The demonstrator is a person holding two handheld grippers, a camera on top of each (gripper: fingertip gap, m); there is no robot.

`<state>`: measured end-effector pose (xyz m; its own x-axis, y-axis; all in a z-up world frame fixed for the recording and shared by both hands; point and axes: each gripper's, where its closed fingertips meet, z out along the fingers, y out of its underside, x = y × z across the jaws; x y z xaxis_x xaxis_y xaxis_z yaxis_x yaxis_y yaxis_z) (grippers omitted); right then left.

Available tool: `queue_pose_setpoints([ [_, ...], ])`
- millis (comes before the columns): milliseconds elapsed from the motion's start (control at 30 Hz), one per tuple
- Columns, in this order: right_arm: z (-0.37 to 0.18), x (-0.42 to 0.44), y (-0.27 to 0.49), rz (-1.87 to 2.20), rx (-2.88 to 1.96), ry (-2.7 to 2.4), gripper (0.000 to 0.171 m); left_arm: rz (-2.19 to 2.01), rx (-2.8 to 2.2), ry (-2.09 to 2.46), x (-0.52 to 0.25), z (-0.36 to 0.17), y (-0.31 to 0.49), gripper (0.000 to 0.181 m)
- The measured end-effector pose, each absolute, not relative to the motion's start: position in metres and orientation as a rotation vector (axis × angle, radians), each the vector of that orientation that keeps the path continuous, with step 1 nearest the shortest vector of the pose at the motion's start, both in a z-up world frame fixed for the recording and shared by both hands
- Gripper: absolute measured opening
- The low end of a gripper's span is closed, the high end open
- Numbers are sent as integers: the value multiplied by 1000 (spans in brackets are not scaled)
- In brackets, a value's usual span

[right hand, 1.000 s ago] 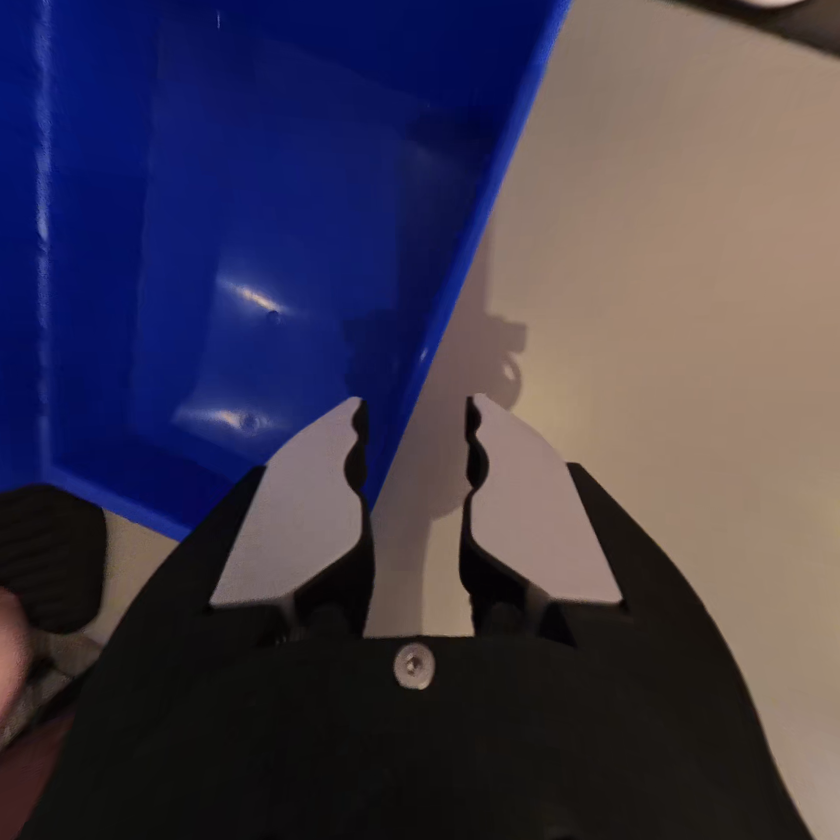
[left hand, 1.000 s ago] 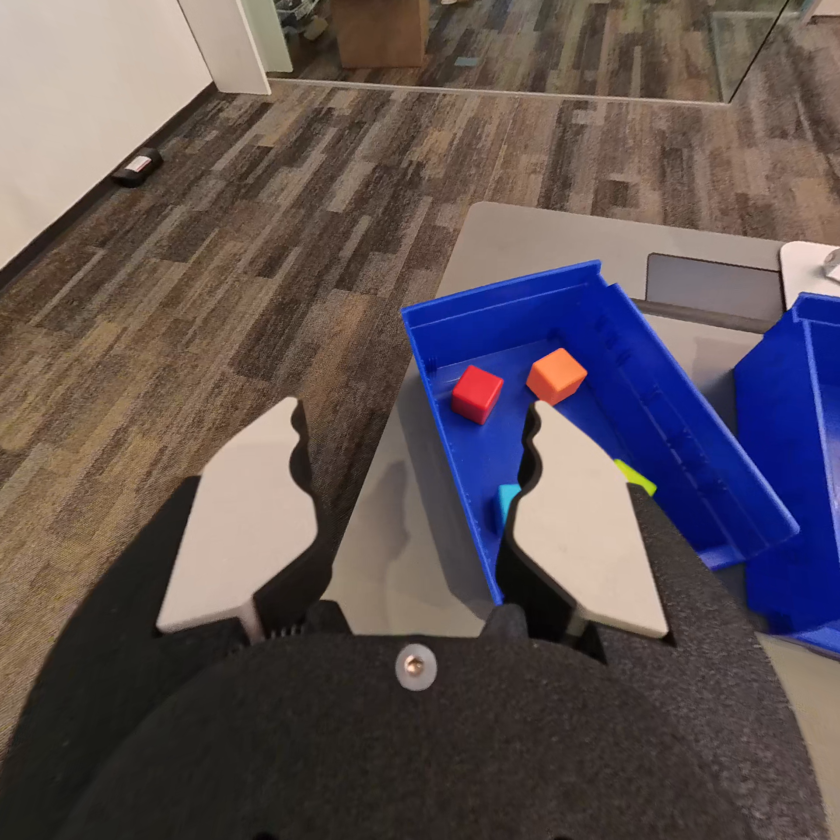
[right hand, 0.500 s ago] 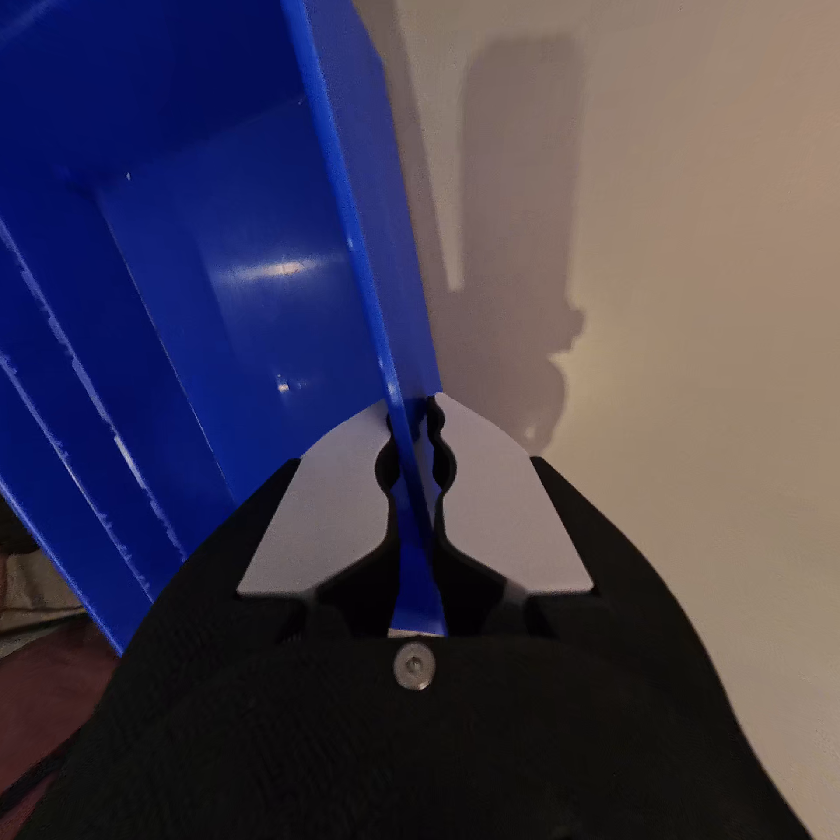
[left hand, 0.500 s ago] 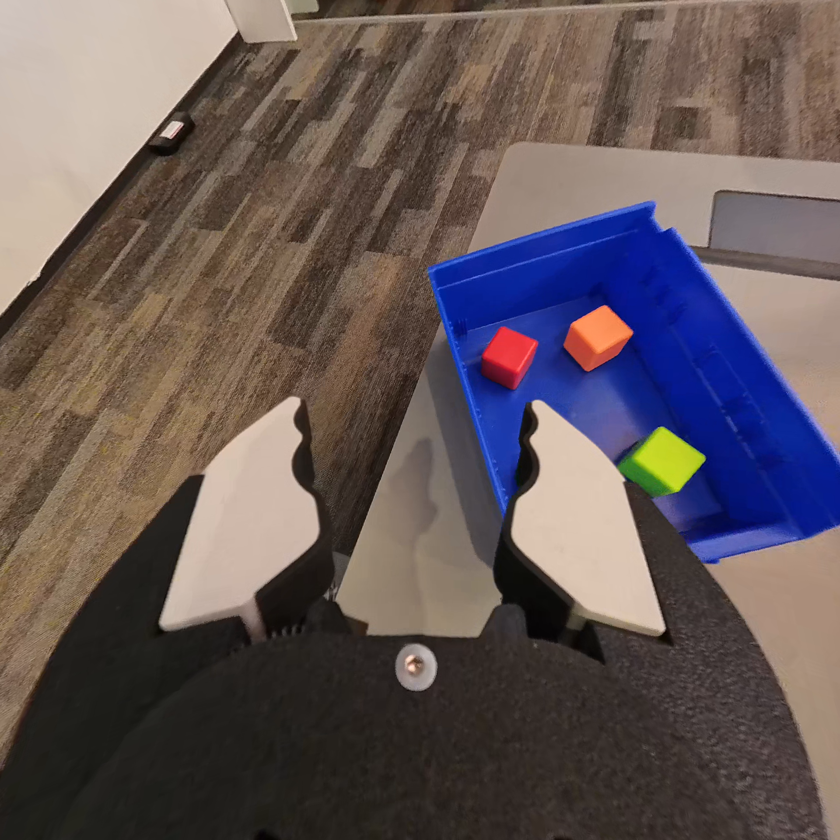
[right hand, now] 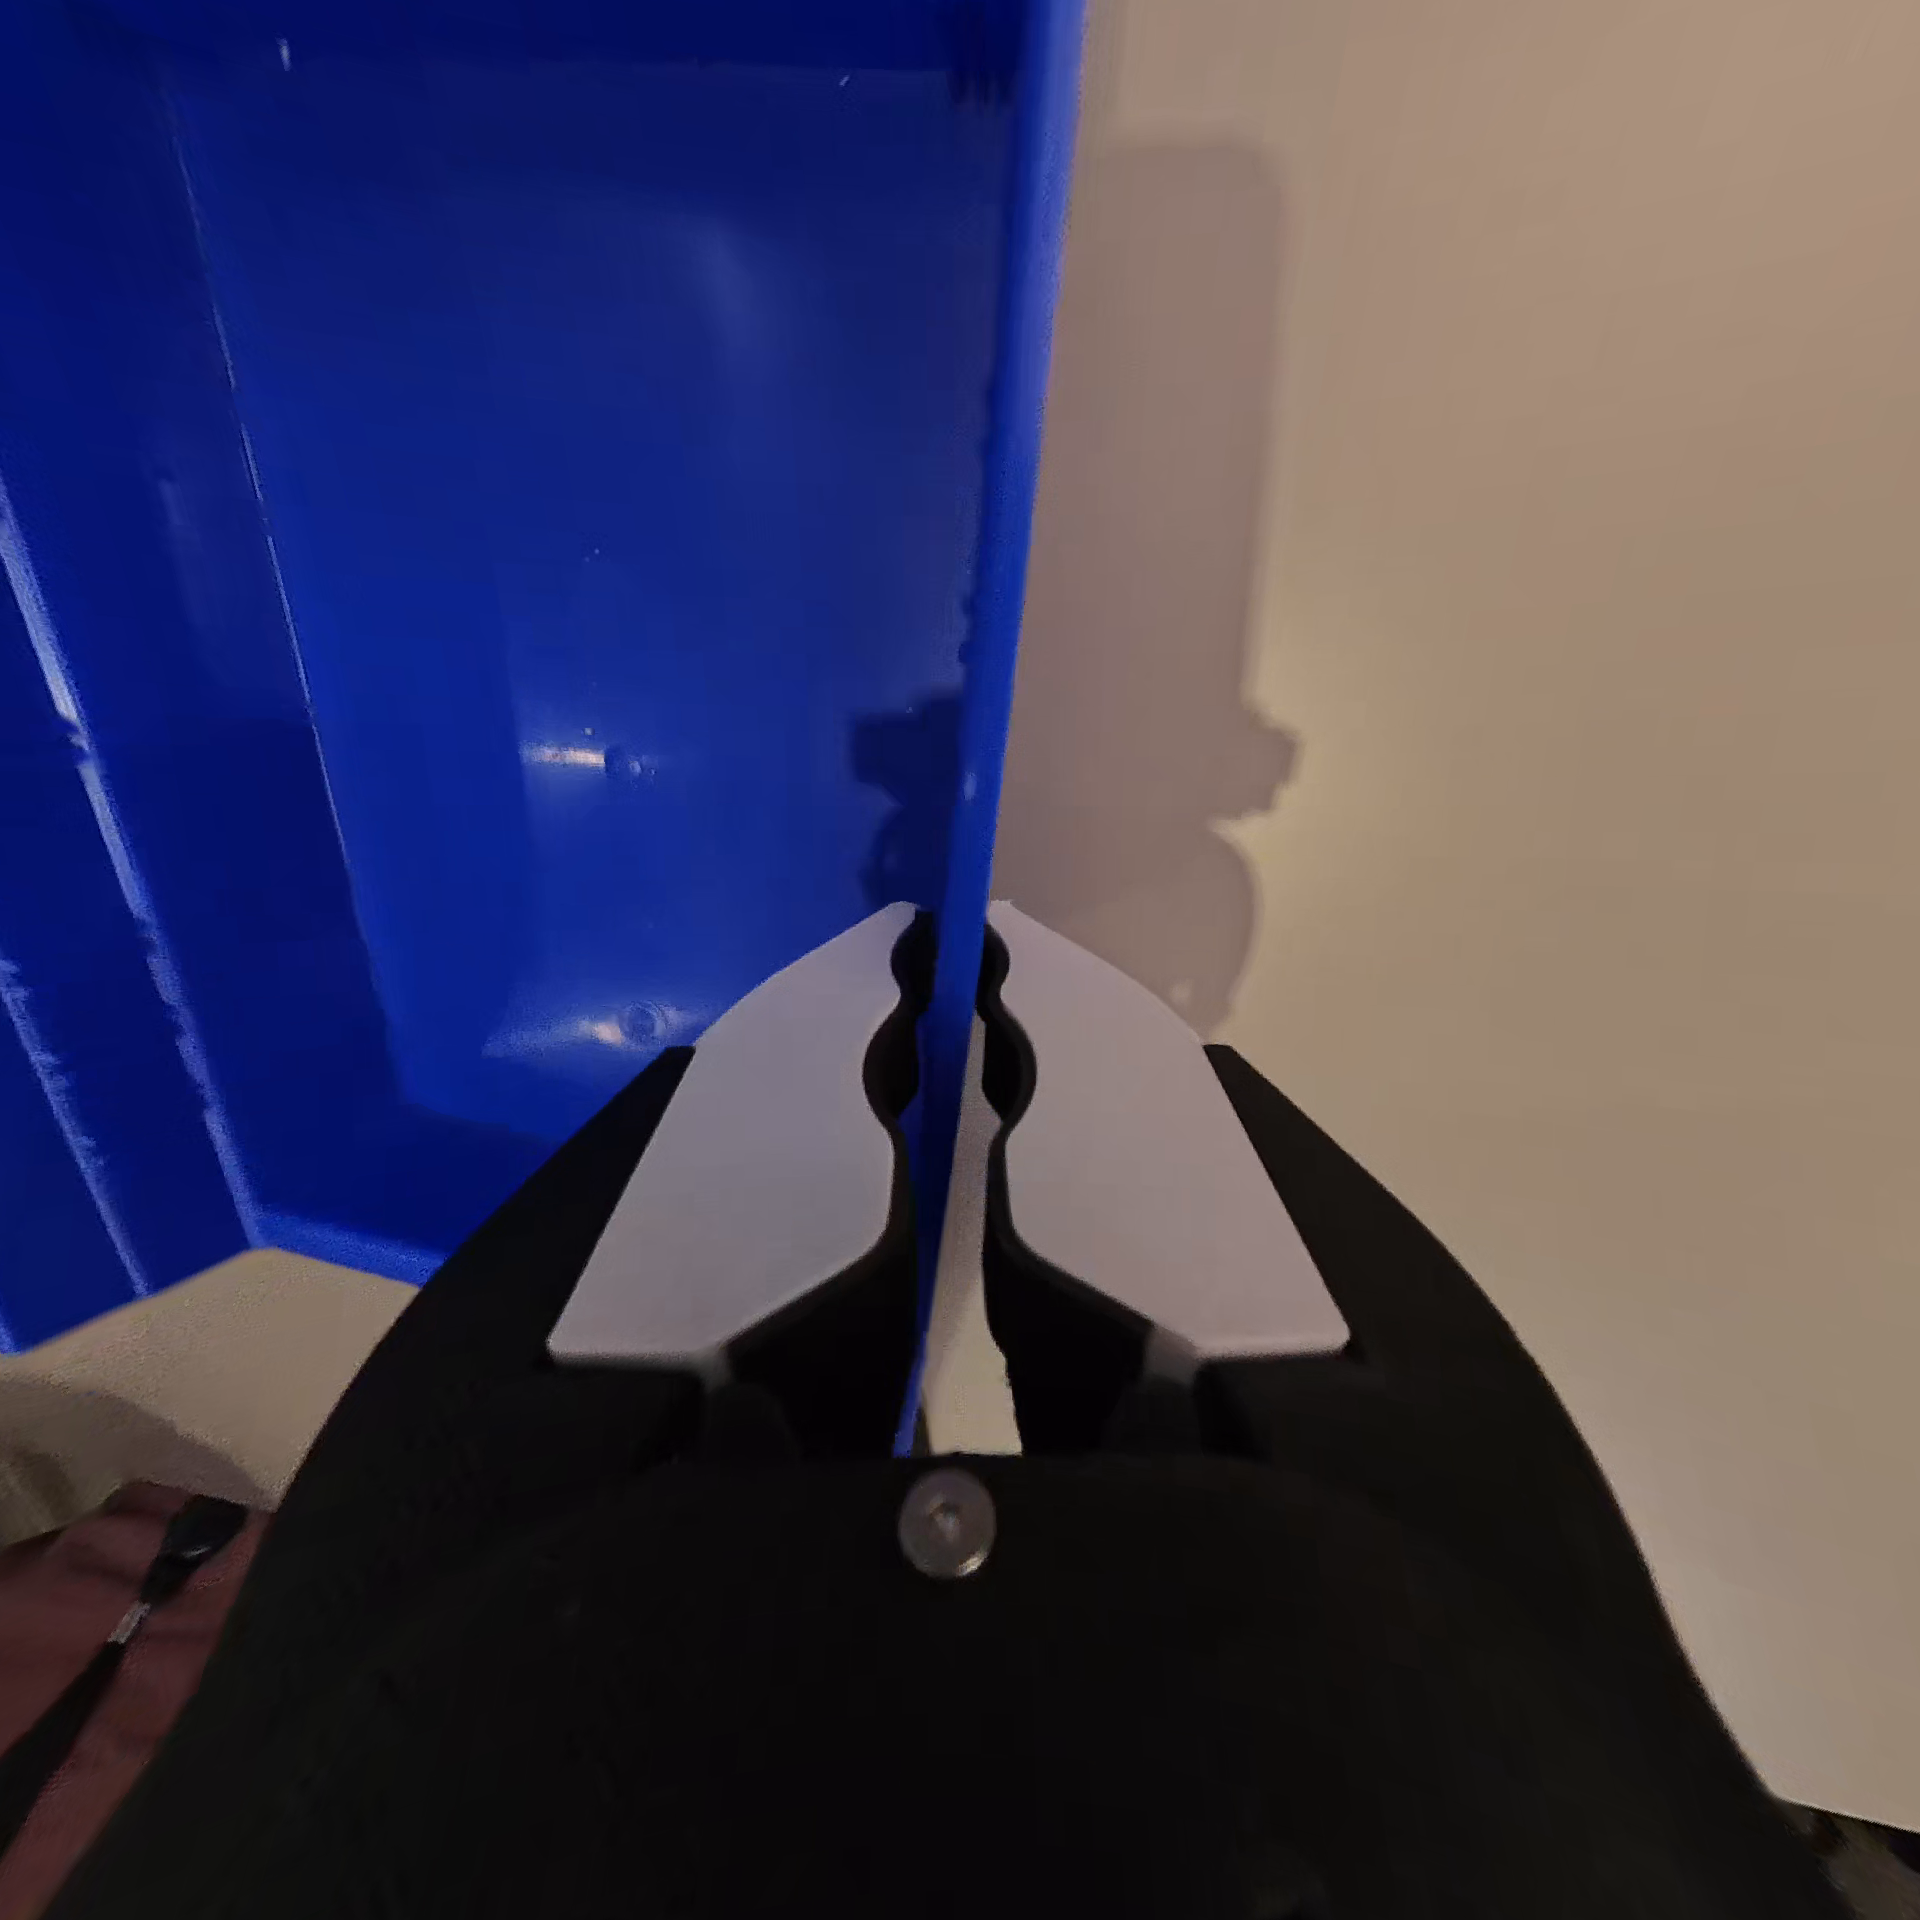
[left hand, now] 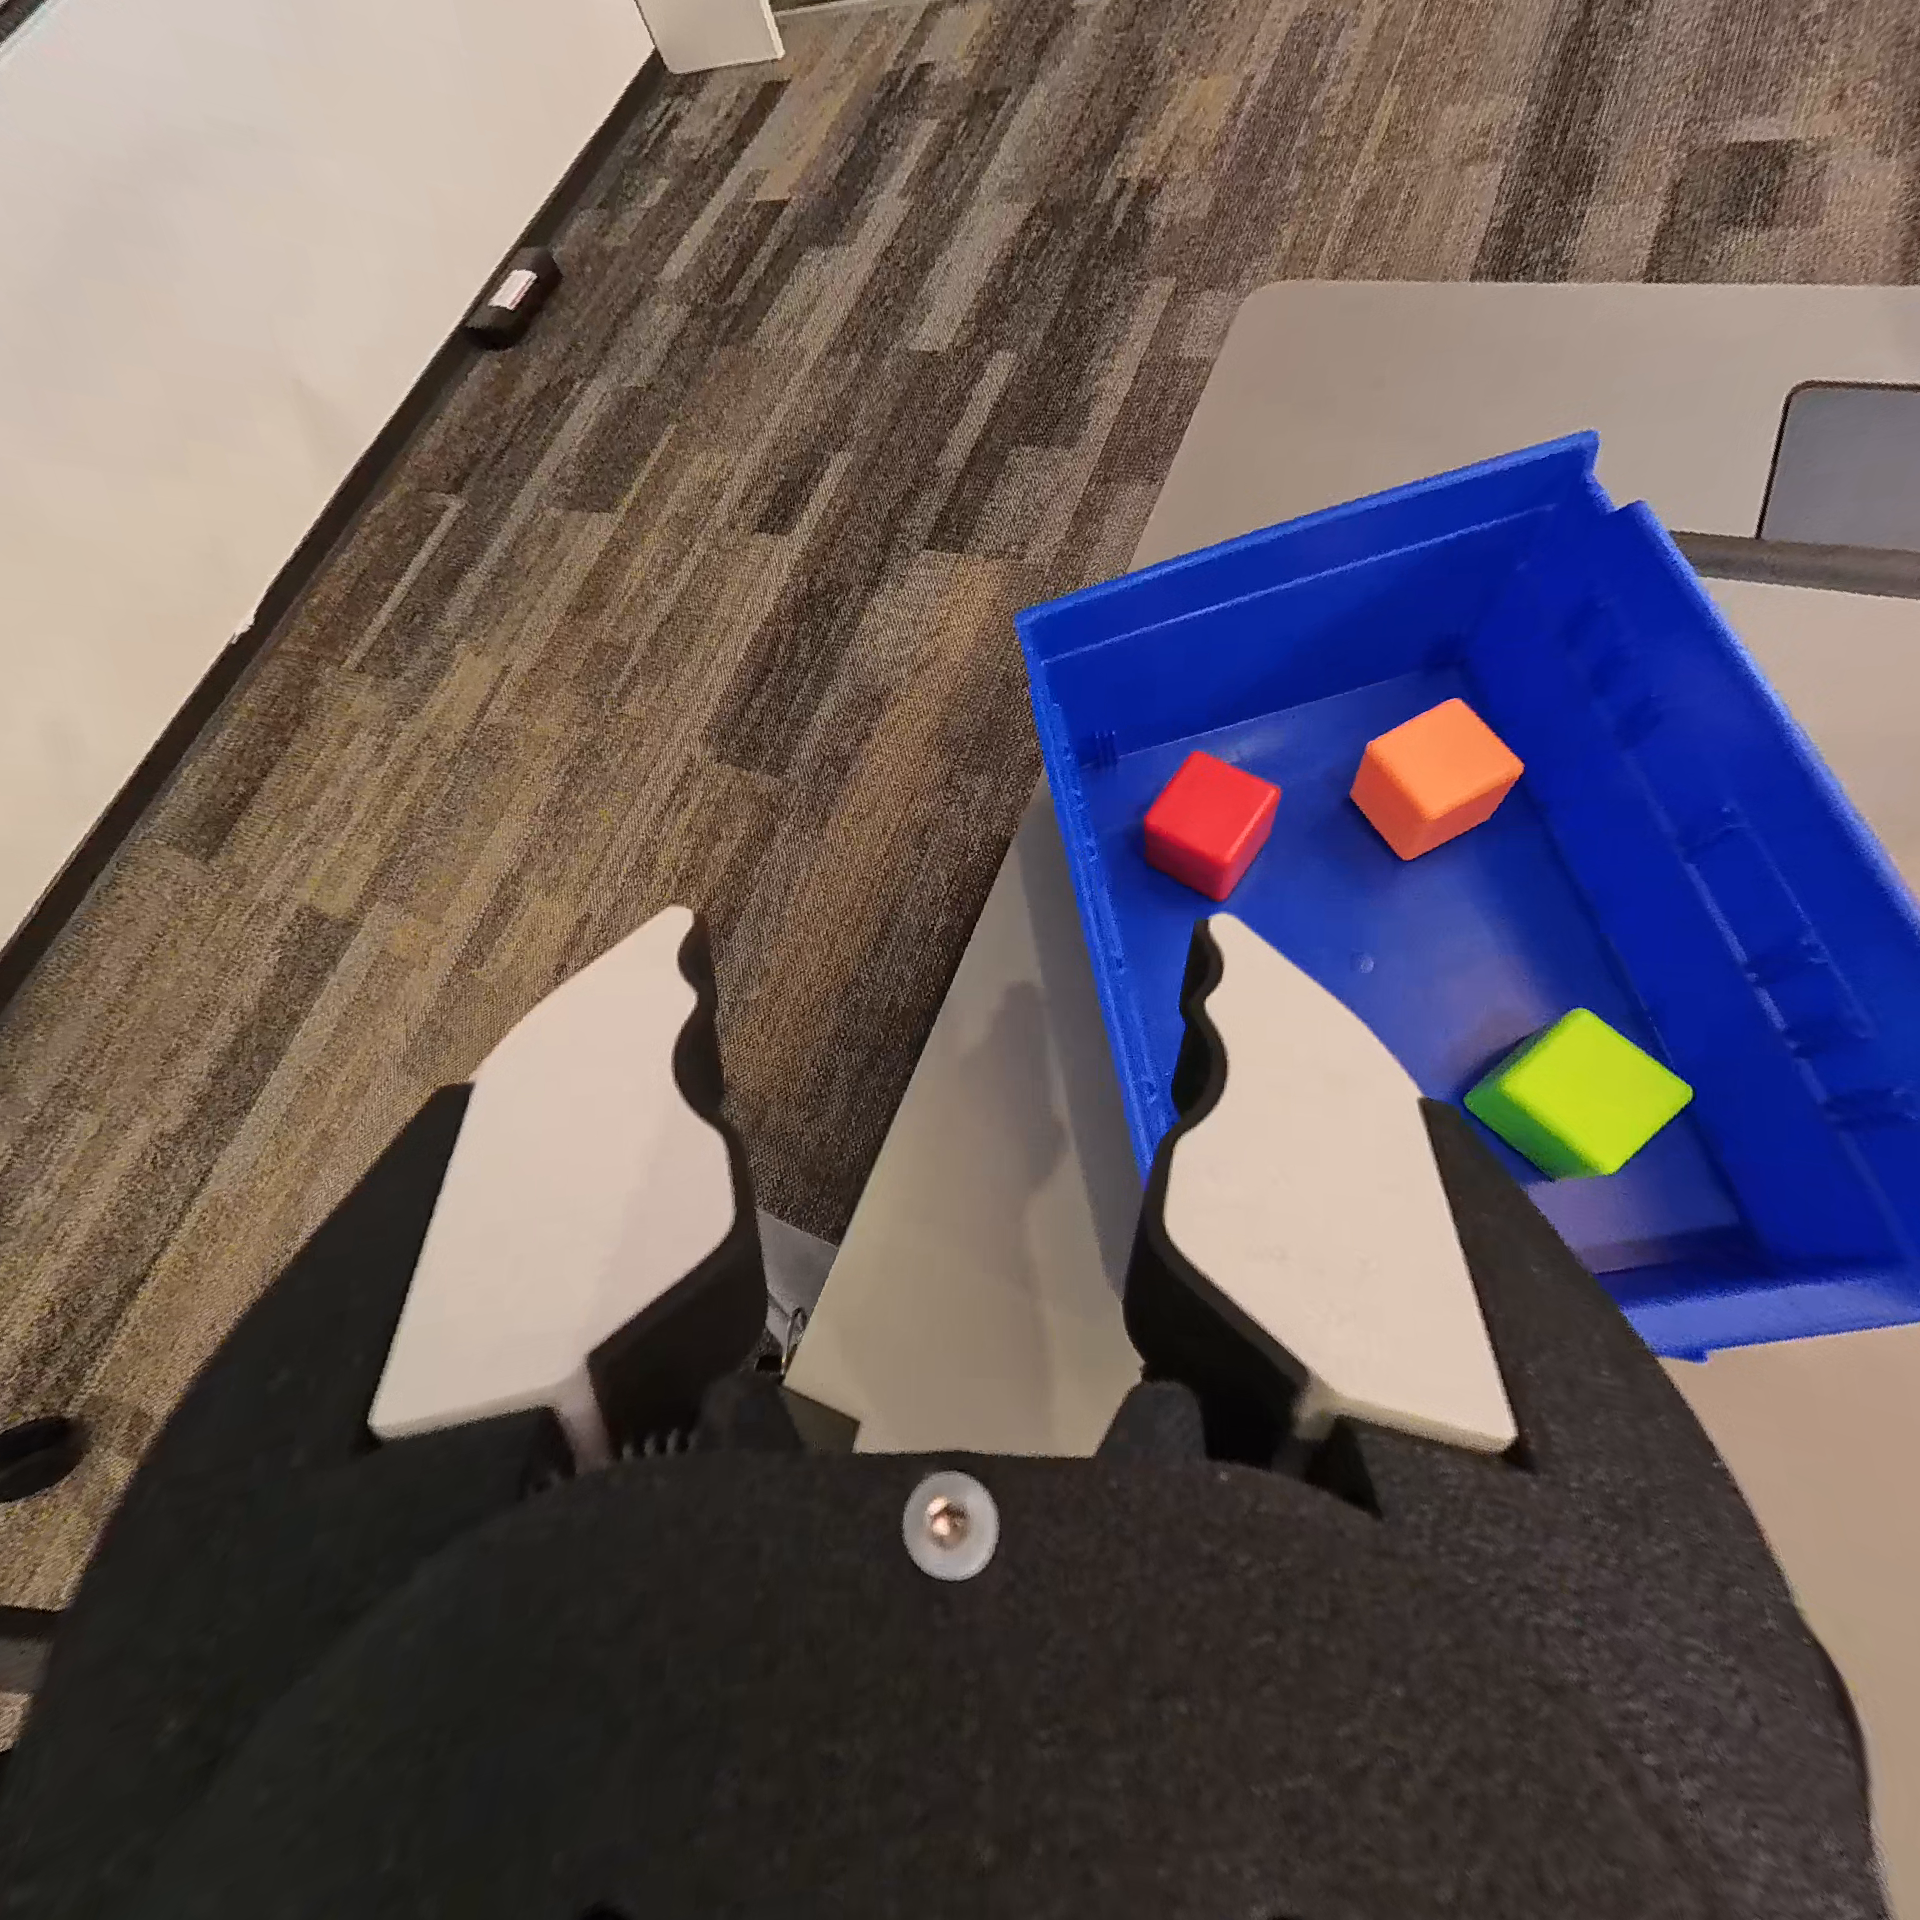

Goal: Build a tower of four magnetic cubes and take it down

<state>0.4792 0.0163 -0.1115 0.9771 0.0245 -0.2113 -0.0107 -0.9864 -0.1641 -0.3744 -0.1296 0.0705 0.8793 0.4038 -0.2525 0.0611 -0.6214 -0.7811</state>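
Bin wall (left hand: 1117,935) beside open floor (left hand: 1455,966) (cubes apart)

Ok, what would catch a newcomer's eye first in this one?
Three bright cubes on the floor of a blue bin at the table's left edge: red cube, orange cube, lime-green cube. The left gripper hangs open beside it. The right gripper pinches a second blue bin's wall.
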Motion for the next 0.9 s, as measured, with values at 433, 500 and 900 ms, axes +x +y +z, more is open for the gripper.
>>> queue_pose_setpoints([
  [433,-112,518,7,268,-3008,-181,8,503,-2256,-320,-373,56,-119,87],
  [500,-112,522,3,263,-3016,-149,8,505,-2259,-320,-373,56,-118,87],
  [900,-112,523,10,166,-2978,-350,9,424,-2320,-235,-355,39,-101,88],
])
